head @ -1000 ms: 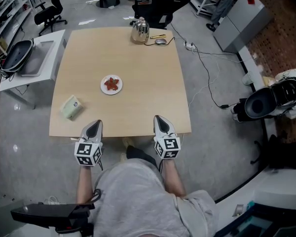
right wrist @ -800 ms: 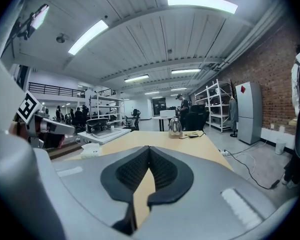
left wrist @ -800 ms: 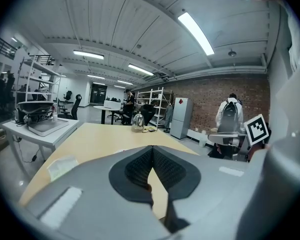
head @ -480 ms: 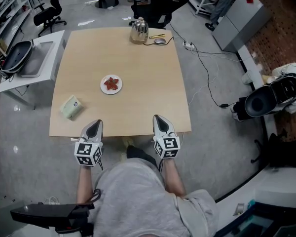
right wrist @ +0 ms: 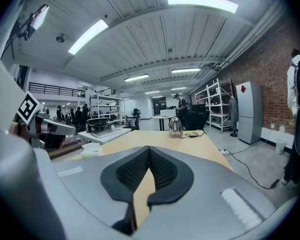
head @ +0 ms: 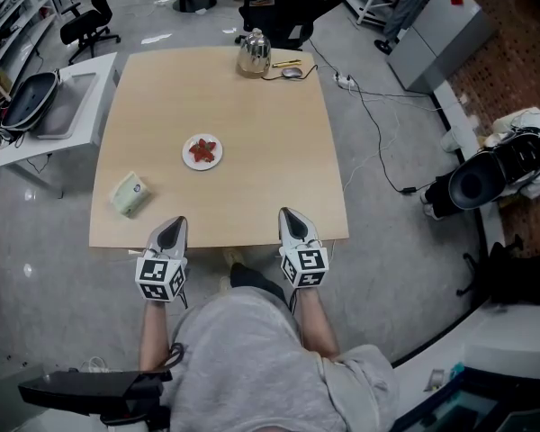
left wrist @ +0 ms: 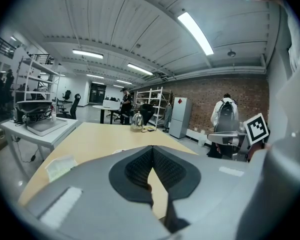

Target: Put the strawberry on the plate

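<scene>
While the left tool (head: 172, 226) and right tool (head: 291, 215) hover side by side at the near edge of the counter (head: 252, 124), low in the head view, each has its jaws closed tip to tip with nothing between them, as both gripper views show. The strawberry (head: 203, 152) lies on the small white plate (head: 186, 157), which sits left of the counter's middle, well apart from both tools and above them in the frame. A pale green packet (head: 130, 194) rests near the counter's lower left corner, between the plate and the left tool. A metal kettle (head: 255, 54) stands at the counter's far edge, top centre of the frame.
</scene>
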Action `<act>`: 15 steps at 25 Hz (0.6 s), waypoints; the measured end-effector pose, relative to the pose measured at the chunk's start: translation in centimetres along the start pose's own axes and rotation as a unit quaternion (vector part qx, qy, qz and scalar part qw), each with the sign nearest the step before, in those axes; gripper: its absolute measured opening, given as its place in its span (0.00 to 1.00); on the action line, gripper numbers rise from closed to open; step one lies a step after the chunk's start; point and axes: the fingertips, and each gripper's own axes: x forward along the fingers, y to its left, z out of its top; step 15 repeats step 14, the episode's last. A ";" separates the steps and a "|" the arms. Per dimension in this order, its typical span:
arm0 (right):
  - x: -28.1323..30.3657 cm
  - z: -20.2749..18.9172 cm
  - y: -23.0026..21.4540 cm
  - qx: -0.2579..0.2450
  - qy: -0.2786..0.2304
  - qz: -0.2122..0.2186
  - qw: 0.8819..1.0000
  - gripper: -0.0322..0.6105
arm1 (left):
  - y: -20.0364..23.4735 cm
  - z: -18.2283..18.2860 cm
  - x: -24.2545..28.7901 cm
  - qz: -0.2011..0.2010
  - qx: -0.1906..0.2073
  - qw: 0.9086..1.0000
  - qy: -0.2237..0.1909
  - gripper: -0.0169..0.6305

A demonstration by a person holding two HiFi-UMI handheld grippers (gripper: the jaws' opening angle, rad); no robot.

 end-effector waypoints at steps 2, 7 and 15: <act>0.0 0.0 0.0 0.000 0.001 -0.001 1.000 0.06 | 0.1 -0.1 0.0 0.001 -0.001 1.000 0.001 0.06; 0.3 -0.4 0.1 0.003 0.005 0.001 1.000 0.06 | 0.4 -0.2 0.1 0.002 -0.002 1.000 0.003 0.06; 0.6 -0.1 0.2 0.006 0.005 0.005 1.000 0.06 | 0.6 0.0 0.1 0.006 -0.003 1.000 0.003 0.06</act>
